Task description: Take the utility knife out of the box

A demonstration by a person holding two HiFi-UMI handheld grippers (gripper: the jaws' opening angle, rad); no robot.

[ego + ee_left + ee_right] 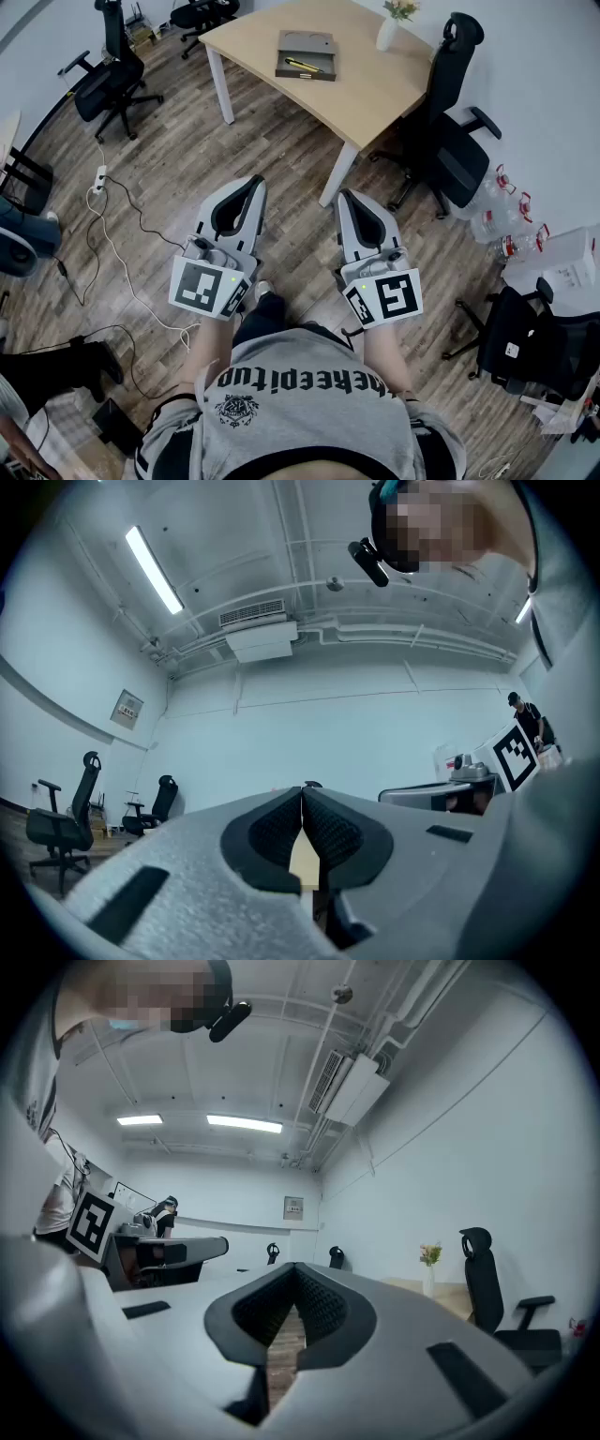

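Note:
A flat grey box (306,55) lies open on the light wooden table (366,89) far ahead, with a yellow utility knife (302,66) resting in its lower half. My left gripper (253,184) and right gripper (346,197) are held side by side over the wood floor, well short of the table. Both are shut with nothing between the jaws. In the left gripper view the left gripper (302,790) points slightly upward at the far wall, its pads (330,832) pressed together. In the right gripper view the right gripper (294,1267) is likewise closed, empty.
A white vase with flowers (388,30) stands at the table's far right corner. A black office chair (448,131) sits right of the table, another chair (105,84) at the left. Cables and a power strip (98,178) lie on the floor at left. Water bottles (502,211) stand by the right wall.

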